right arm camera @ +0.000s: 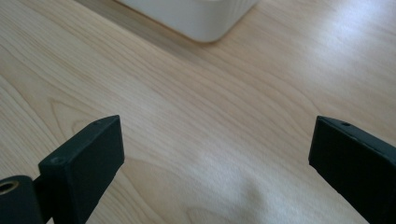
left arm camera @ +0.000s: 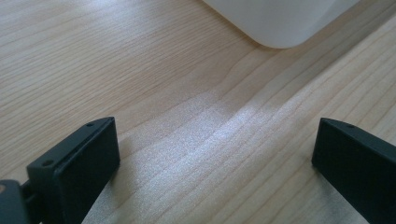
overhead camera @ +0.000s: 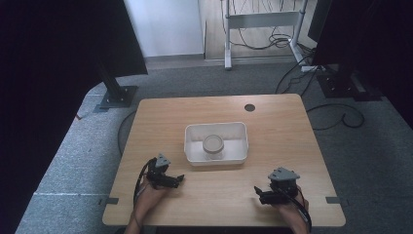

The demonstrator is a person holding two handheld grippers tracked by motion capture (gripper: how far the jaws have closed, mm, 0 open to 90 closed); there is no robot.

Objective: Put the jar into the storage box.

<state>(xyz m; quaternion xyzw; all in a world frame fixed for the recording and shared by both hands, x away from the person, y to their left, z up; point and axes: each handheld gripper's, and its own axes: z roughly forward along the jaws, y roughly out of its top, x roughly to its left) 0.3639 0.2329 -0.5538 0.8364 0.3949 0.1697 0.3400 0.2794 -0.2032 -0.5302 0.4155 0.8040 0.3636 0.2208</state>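
Note:
A white rectangular tub point(overhead camera: 195, 131) sits in the middle of the wooden table point(overhead camera: 282, 126), with a round pale container point(overhead camera: 213, 144) inside it. My left gripper point(overhead camera: 181, 178) rests low on the table in front of the tub's left corner, its jaws wide apart and empty point(left arm camera: 210, 154). That corner of the tub point(left arm camera: 280, 23) lies ahead of it. My right gripper point(overhead camera: 256, 192) lies near the front right of the table, open and empty point(right arm camera: 215, 158), facing the tub's rounded right corner point(right arm camera: 196, 18).
A round cable hole point(overhead camera: 250, 107) marks the table's far edge. Beyond the table are a black stand base point(overhead camera: 117, 96), a white frame point(overhead camera: 263, 19) and loose cables point(overhead camera: 341, 117) on grey carpet.

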